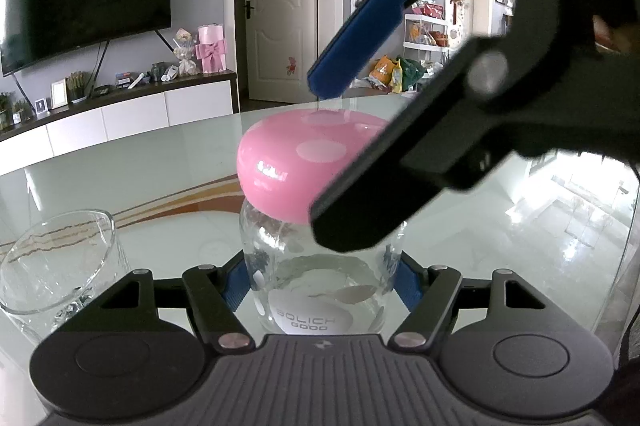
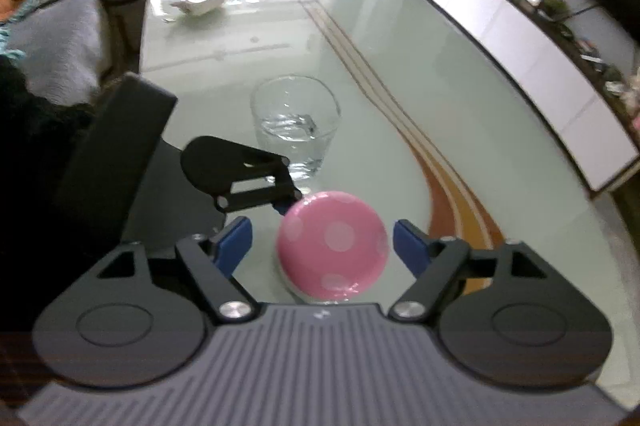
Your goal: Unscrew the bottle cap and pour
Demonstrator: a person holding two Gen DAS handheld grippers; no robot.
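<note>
On the glass table [image 2: 460, 74], the bottle [image 1: 320, 290] stands clamped by the left gripper [image 1: 322, 284]; above it the right gripper [image 2: 323, 246] gapes around the pink cap [image 2: 333, 250], untouching, glass [image 2: 295, 130] beside.

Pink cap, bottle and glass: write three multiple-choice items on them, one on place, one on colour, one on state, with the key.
1. Where does the glass stand?
A. on the table, beyond the bottle
B. on the sofa
C. on top of the cap

2. What colour is the cap?
A. plain blue
B. pink with pale dots
C. green

3. How is the right tool?
A. shut on the cap
B. open around the cap
C. holding the glass

Key: A, the glass is past the cap; B, dots show; B, gaps beside both pads.
</note>
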